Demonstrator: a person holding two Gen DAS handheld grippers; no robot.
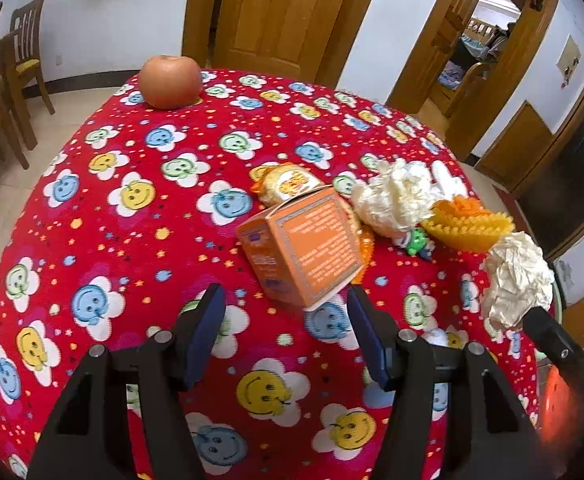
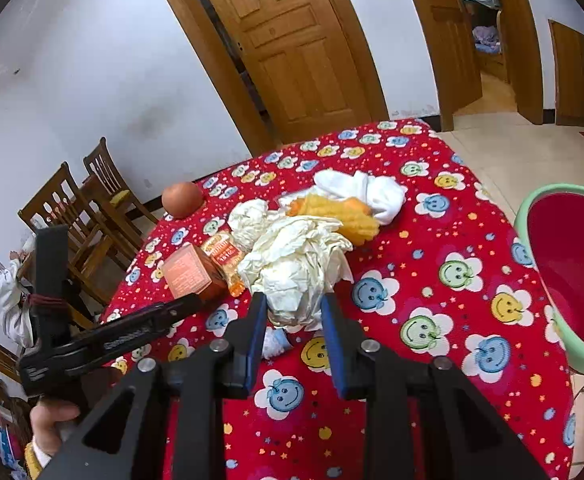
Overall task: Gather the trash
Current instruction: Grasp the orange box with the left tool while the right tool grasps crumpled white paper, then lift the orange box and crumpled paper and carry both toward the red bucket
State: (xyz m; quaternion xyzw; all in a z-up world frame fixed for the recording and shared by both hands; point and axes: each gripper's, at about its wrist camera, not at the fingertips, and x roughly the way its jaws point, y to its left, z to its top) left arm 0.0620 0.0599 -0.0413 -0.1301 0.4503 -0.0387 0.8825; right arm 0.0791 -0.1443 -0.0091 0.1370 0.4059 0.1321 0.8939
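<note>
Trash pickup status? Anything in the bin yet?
Nothing shows inside the red bin. In hand: the right gripper is clamped on a crumpled paper wad. The left gripper is open at the orange box. Left on the table: the box, snack wrapper, another paper wad. The apple is likely not trash.

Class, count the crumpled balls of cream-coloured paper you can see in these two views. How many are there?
2. One crumpled paper ball is clamped in the right gripper; the other paper ball lies on the tablecloth beside the orange box. More may be hidden in the pile.
</note>
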